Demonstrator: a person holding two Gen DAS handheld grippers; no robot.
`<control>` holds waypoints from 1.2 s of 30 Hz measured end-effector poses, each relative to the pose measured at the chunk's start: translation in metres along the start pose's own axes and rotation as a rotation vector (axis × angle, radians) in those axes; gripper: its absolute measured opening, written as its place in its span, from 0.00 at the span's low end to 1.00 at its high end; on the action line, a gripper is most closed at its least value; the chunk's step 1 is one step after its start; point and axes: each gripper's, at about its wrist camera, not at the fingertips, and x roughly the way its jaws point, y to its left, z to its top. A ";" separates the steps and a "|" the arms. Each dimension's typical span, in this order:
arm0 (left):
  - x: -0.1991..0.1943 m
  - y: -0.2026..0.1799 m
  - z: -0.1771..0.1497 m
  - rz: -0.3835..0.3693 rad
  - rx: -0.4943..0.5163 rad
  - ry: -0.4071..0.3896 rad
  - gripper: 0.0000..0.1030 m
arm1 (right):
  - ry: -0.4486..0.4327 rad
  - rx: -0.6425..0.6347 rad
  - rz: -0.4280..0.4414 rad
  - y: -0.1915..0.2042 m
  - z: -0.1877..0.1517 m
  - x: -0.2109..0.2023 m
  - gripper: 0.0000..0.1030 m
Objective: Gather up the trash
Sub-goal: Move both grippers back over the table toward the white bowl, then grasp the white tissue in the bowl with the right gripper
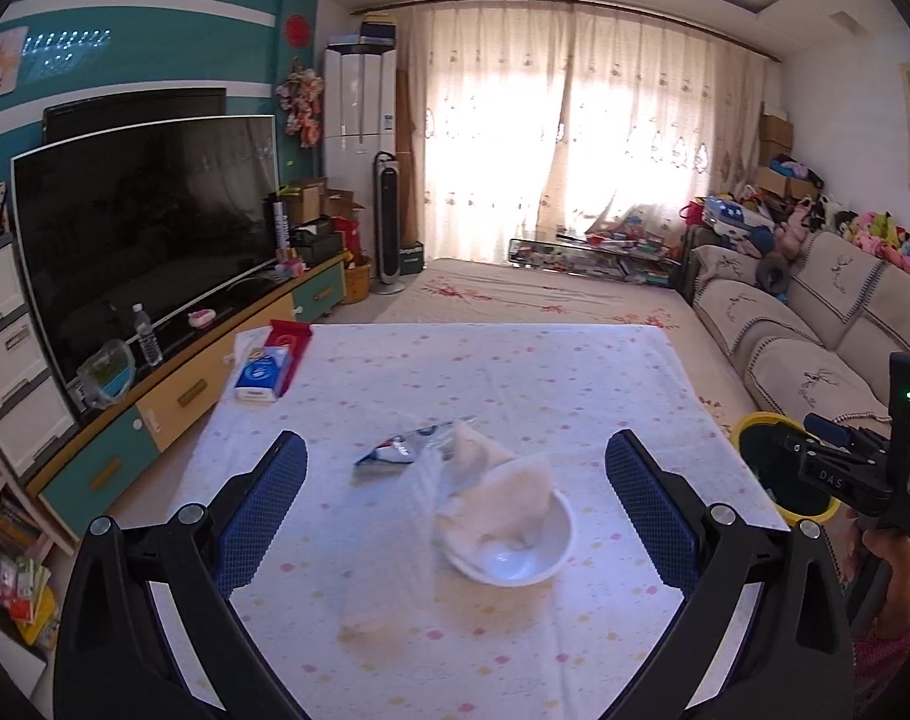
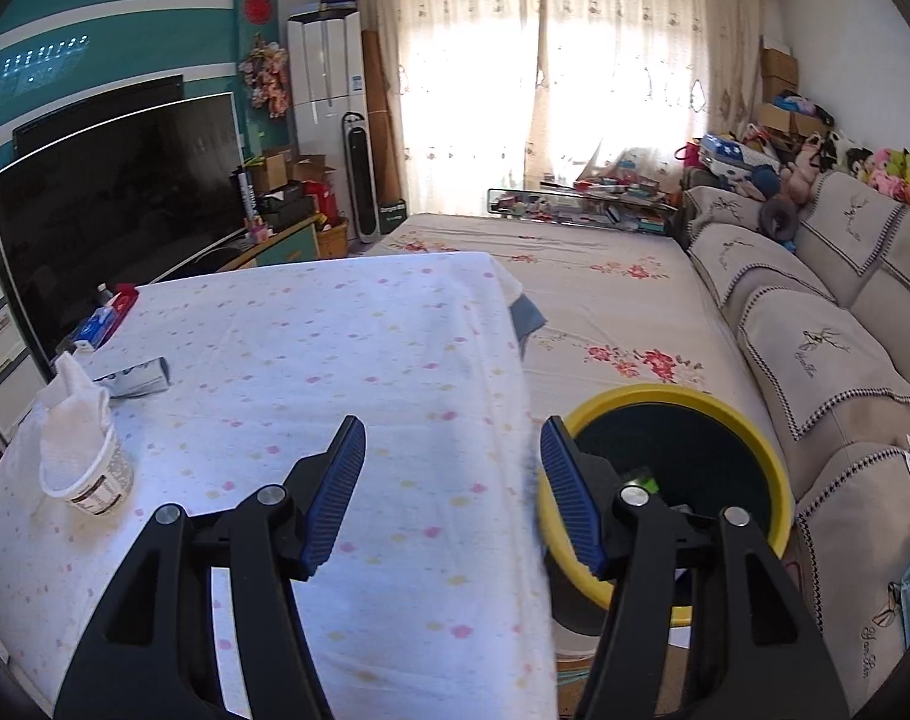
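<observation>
White paper cup (image 1: 512, 546) stuffed with crumpled tissue (image 1: 503, 480) sits dead ahead of my left gripper (image 1: 455, 510), jaws spread wide and empty. Just past it, a foil wrapper (image 1: 407, 450) lies crosswise. My right gripper (image 2: 452, 486), empty too, is half-open beside the yellow bin (image 2: 749, 420), something green inside.

White tablecloth (image 1: 515, 372) with small pink and yellow dots. White cup (image 2: 95, 480), white tissue (image 2: 74, 414) inside. Yellow-rimmed bin (image 2: 749, 420), black within. Blue finger pads (image 2: 335, 492). Beige sofa (image 2: 815, 348), dark embroidered deer.
</observation>
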 end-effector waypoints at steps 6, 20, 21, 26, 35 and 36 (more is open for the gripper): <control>-0.015 0.073 -0.015 0.133 -0.077 -0.014 0.95 | 0.020 -0.096 0.163 0.078 0.008 0.009 0.56; -0.008 0.129 -0.039 0.203 -0.148 0.014 0.95 | 0.095 -0.271 0.383 0.204 0.012 0.032 0.57; -0.008 0.123 -0.039 0.203 -0.149 0.018 0.95 | 0.095 -0.277 0.389 0.209 0.014 0.033 0.57; 0.004 0.122 -0.042 0.197 -0.160 0.038 0.95 | 0.096 -0.318 0.405 0.232 0.019 0.037 0.57; 0.015 0.120 -0.048 0.193 -0.167 0.057 0.95 | 0.138 -0.312 0.337 0.239 0.020 0.062 0.56; 0.016 0.120 -0.048 0.192 -0.166 0.059 0.95 | 0.140 -0.315 0.339 0.240 0.019 0.063 0.54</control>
